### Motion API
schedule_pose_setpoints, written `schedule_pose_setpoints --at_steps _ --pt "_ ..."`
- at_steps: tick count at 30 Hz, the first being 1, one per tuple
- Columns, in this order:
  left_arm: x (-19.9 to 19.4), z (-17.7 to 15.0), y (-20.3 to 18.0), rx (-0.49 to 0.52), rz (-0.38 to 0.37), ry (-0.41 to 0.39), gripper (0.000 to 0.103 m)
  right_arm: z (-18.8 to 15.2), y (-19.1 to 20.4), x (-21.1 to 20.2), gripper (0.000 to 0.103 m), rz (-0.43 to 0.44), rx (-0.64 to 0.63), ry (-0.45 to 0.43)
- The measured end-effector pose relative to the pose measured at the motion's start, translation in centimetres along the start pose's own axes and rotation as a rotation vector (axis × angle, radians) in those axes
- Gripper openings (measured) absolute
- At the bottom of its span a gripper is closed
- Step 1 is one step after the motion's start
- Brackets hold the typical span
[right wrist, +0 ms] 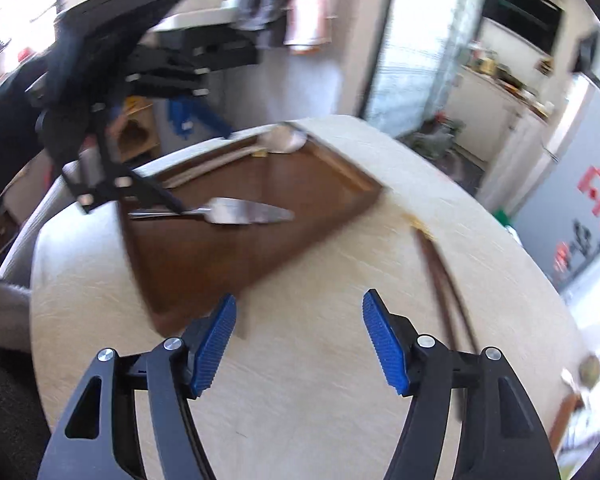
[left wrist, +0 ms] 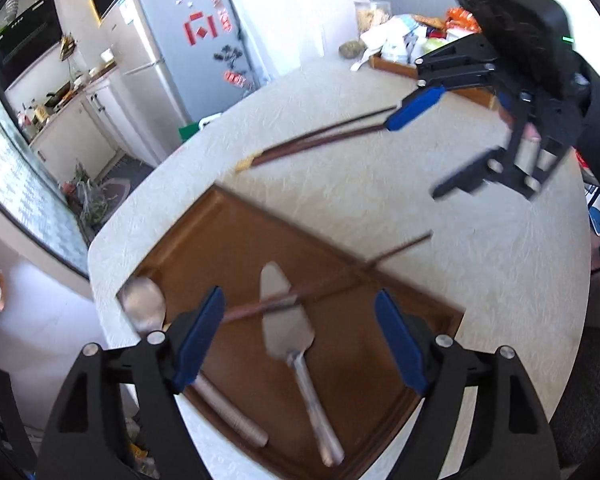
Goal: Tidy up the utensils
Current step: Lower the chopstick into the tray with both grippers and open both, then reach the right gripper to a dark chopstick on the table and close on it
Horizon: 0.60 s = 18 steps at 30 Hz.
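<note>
The left tongs [left wrist: 300, 336] stand apart, above the brown tray [left wrist: 204, 236], and grip nothing. Between their blue pads [left wrist: 200, 336] lie a cake server [left wrist: 286, 320] and one chopstick [left wrist: 324, 280]. The chopstick lies across the server blade, and its far end passes over the tray edge onto the table [left wrist: 440, 320]. A spoon [left wrist: 144, 304] lies just left of the left pad, at the tray corner. A pale handle [left wrist: 232, 412] extends toward the camera below that pad.

The right tongs [right wrist: 300, 340] also stand apart, empty, over the bare table [right wrist: 300, 400]. The tray [right wrist: 204, 264] lies ahead and to their left, with the server [right wrist: 236, 212] on it. A pair of chopsticks [right wrist: 448, 288] lies on the table just right of the right pad [right wrist: 384, 344]. In the left wrist view, this pair [left wrist: 320, 140] lies beyond the tray, with one end at the right tongs' [left wrist: 424, 148] upper pad.
</note>
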<state>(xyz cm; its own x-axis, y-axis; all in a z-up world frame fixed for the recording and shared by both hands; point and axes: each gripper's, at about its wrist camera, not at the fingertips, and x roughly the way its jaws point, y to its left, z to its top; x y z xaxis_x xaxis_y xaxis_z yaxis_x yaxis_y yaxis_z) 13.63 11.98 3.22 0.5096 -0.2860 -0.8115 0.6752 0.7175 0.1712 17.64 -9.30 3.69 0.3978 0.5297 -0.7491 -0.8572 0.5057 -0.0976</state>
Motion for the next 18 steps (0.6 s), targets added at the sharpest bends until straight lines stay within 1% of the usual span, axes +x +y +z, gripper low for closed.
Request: schedule_pose_setpoints --at_steps 2,4,5,6,7,9,10,12,14,18 --pt "0.8 1.6 -0.9 0.041 -0.011 -0.016 0.084 -1.4 -2.4 -0.5 0.063 -0.06 0.028 -0.008" --pt "1.8 3.1 -1.5 0.076 -0.004 -0.024 0.084 -2.7 -4.5 -0.6 0.056 -0.119 0.038 0.008" --pt "2.3 3.9 -1.9 0.089 -0.01 -0.027 0.084 -3.5 -5.6 -0.6 0.054 -0.134 0.049 0.018" --pt "3.0 4.7 -2.3 0.101 -0.02 -0.031 0.084 -4.1 -6.5 -0.7 0.046 -0.141 0.06 0.027" --pt "3.6 5.6 -2.7 0.113 -0.023 -0.039 0.084 -4.8 -7.6 -0.5 0.035 -0.147 0.076 0.045" --pt "4.9 7.1 -3.2 0.133 -0.039 -0.043 0.084 -5.8 -10.1 -0.3 0.027 -0.158 0.109 0.069" --pt "5.5 7.6 -3.4 0.141 -0.048 -0.043 0.084 -6.3 -11.4 -0.3 0.026 -0.152 0.131 0.08" --pt "6.9 9.0 -3.6 0.154 -0.062 -0.033 0.084 -6.5 -13.6 0.6 0.025 -0.139 0.155 0.104" --pt "8.4 10.4 -3.8 0.161 -0.079 -0.024 0.084 -6.7 -14.6 1.8 0.025 -0.133 0.126 0.133" --pt "11.0 12.1 -4.1 0.19 -0.1 -0.003 0.084 -6.9 -16.1 3.7 0.025 -0.078 0.123 0.151"
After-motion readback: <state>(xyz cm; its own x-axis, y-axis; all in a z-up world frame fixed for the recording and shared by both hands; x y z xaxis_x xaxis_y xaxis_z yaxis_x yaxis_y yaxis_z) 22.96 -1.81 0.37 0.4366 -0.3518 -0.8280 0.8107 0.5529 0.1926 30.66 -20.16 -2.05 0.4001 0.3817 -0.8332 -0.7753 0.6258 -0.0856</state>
